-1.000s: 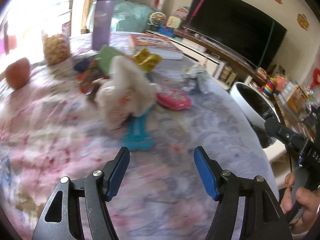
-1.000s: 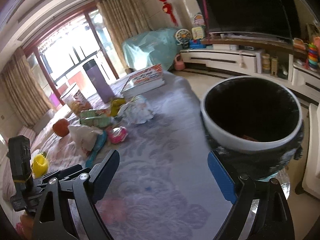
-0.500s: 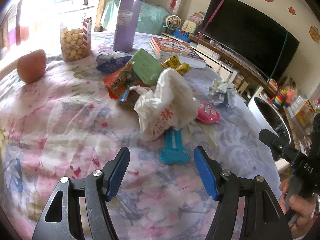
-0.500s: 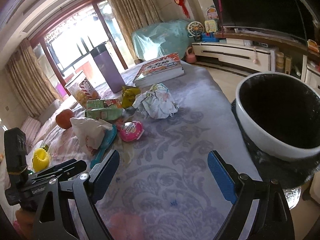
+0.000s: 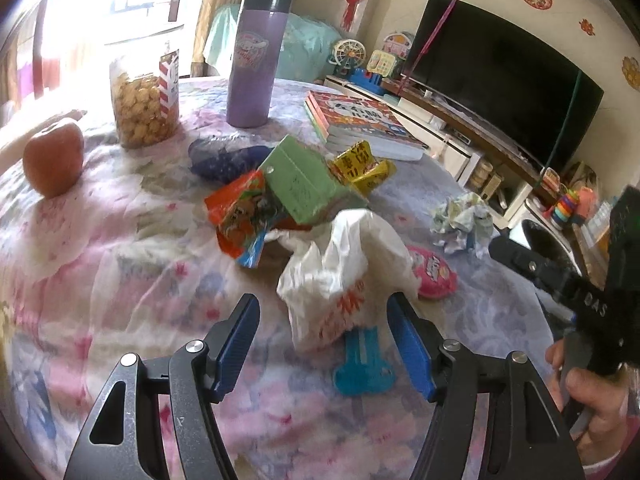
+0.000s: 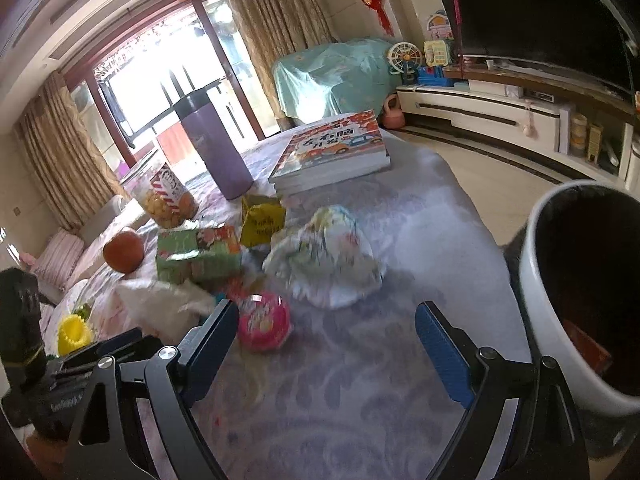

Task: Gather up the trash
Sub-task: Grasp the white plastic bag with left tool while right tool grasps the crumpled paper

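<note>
Trash lies on the flowered tablecloth: a white plastic bag [image 5: 344, 276], an orange snack wrapper [image 5: 240, 212], a green carton [image 5: 304, 184], a yellow packet [image 5: 360, 164], a crumpled paper ball [image 5: 460, 220] and a pink round wrapper [image 5: 434, 272]. My left gripper [image 5: 324, 344] is open, just short of the white bag. My right gripper [image 6: 332, 344] is open and empty, near the paper ball [image 6: 324, 260] and pink wrapper [image 6: 264, 320]. The white bin with black liner [image 6: 580, 292] stands at the table's right edge.
A purple flask [image 5: 256, 56], a jar of snacks [image 5: 144, 104], an apple [image 5: 52, 156], a stack of books [image 5: 356, 120] and a blue clip [image 5: 364, 364] are on the table. A yellow toy [image 6: 74, 332] sits at the left. A TV and low cabinet stand behind.
My left gripper has moved in towards the white bag, which now sits close between its fingers. My right gripper has swung left from the bin towards the paper ball and pink wrapper.
</note>
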`<state>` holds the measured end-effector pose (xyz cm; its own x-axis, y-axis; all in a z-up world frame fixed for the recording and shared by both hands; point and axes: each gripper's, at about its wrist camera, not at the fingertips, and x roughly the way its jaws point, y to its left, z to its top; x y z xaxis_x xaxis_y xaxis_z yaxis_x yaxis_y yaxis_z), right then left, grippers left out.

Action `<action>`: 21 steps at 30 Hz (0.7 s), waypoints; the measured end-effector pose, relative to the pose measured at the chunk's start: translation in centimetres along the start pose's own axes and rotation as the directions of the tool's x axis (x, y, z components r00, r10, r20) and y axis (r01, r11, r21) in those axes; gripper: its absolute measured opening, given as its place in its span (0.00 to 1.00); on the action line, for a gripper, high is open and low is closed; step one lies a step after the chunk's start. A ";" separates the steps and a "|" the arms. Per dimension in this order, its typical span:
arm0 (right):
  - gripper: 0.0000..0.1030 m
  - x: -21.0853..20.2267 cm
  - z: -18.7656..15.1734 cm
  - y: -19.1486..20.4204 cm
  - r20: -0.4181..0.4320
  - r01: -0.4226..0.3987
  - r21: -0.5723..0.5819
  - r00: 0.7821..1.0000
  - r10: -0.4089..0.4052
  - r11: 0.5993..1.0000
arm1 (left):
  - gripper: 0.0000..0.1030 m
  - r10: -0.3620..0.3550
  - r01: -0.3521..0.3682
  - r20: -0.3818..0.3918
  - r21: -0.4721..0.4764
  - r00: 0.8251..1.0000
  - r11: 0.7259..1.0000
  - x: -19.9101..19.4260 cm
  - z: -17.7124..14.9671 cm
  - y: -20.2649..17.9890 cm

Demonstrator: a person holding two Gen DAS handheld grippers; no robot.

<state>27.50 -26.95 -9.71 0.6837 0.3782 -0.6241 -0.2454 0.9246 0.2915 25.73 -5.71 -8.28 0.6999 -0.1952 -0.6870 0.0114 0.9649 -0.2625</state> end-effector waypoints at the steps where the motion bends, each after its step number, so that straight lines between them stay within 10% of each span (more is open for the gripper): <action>1: 0.88 0.5 0.2 -0.1 -0.003 -0.001 0.000 1.000 0.001 1.000 | 0.63 0.002 -0.002 -0.002 0.003 1.000 1.000 0.3 0.1 0.0; 5: 0.85 2.7 0.9 -0.3 -0.021 0.006 0.004 1.000 -0.006 1.000 | 0.50 -0.013 0.013 -0.023 0.001 1.000 1.000 1.9 0.3 0.1; 10: 0.34 3.2 0.8 -0.5 -0.045 0.023 -0.005 0.999 -0.023 1.000 | 0.30 -0.029 0.030 -0.020 0.014 0.999 0.999 2.3 0.3 0.0; 21: 0.31 -2.2 -0.4 -1.6 0.028 0.008 0.033 1.000 -0.009 0.999 | 0.26 -0.075 0.074 0.029 0.027 0.997 0.997 -0.3 0.1 -0.6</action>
<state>26.14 -29.22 -9.10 0.7051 0.3683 -0.6060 -0.2170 0.9256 0.3101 25.56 -6.24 -7.84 0.7176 -0.2621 -0.6452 0.0830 0.9521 -0.2945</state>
